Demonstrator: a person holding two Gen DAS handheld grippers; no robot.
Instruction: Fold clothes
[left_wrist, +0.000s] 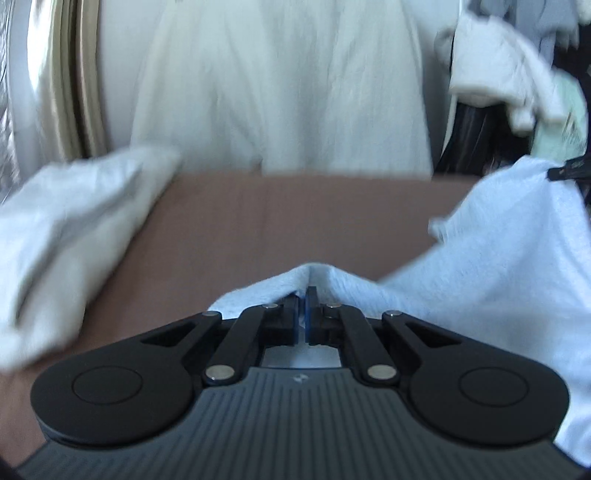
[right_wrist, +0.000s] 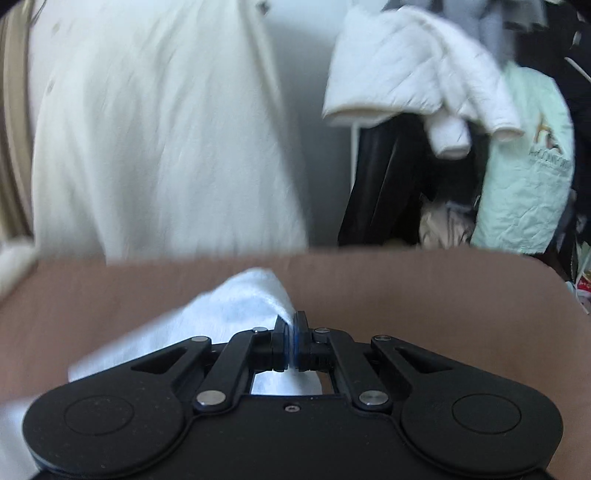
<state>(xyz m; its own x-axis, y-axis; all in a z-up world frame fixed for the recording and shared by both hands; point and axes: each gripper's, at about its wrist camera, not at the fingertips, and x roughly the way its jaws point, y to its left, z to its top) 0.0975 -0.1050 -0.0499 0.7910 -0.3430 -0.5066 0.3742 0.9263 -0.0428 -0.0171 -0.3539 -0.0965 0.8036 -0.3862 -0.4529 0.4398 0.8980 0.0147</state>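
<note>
Both sets of jaws are pinching the pale blue cloth (left_wrist: 498, 266): the left gripper (left_wrist: 303, 295) is clamped on an edge that is running off to its right, the right gripper (right_wrist: 291, 321) on an edge trailing to its left, so the cloth is hanging stretched between them over the brown worktop (left_wrist: 277, 221).

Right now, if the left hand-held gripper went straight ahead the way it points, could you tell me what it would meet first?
Probably the hanging white garment beyond the brown surface. The left hand-held gripper, shut on the pale blue cloth, has bare surface ahead; depth is unclear in the blur.
</note>
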